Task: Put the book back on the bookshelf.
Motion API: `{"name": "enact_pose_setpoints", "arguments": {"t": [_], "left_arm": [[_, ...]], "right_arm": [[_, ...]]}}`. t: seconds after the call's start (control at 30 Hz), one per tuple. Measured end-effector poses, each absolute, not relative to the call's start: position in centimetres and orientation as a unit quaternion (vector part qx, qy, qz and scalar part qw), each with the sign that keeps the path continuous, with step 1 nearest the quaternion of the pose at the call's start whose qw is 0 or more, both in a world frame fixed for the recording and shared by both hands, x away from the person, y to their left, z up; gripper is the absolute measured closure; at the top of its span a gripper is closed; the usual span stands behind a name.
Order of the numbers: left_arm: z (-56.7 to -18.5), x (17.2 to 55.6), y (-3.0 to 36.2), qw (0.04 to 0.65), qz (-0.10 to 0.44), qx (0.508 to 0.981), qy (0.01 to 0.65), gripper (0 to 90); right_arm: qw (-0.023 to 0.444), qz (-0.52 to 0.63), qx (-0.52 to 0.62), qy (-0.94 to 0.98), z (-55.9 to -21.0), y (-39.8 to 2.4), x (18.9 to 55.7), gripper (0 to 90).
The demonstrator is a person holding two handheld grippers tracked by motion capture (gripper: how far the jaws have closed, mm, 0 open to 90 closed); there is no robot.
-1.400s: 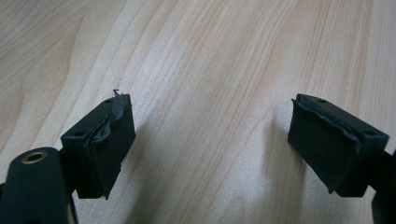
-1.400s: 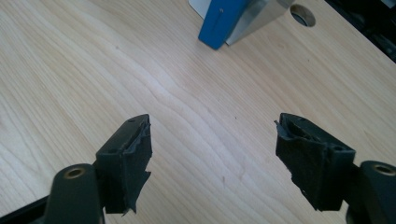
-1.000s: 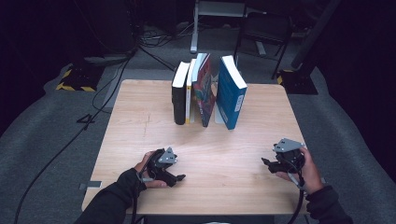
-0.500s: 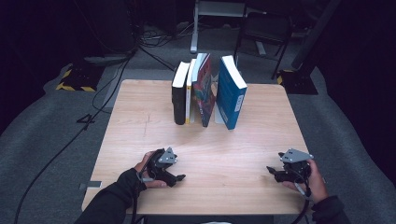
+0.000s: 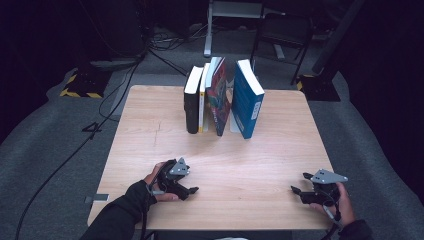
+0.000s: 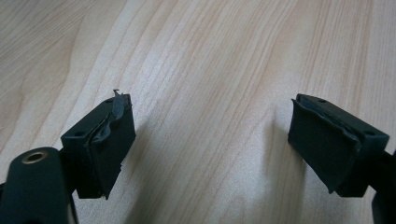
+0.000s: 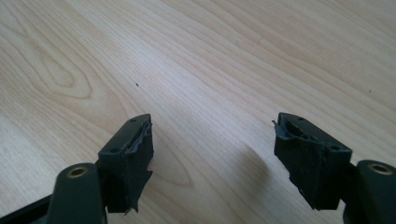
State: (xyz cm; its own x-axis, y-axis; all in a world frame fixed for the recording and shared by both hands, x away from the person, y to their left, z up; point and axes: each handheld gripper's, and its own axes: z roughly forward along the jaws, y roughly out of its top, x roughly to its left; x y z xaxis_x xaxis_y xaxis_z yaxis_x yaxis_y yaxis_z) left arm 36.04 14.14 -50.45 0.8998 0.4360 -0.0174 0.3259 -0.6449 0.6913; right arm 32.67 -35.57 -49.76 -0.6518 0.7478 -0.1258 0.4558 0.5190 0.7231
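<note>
Now the left gripper (image 5: 192, 190) is rested at seven o'clock on the table (image 5: 240, 165), jaws spread wide with nothing between them, the right gripper (image 5: 299, 191) is held at five o'clock, likewise wide and empty, the books (image 5: 222, 97) are stood upright at twelve o'clock, well apart from both.
</note>
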Motion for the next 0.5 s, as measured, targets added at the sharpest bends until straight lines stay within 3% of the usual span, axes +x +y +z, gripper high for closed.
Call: {"name": "enact_pose_setpoints", "arguments": {"t": [0.5], "left_arm": [[-50.5, 36.0, 14.1, 0.365, 0.075, 0.904, 0.211, 15.0]], "right_arm": [[0.183, 0.365, 0.403, 0.819, -50.4, -37.6, 32.2, 23.1]]}}
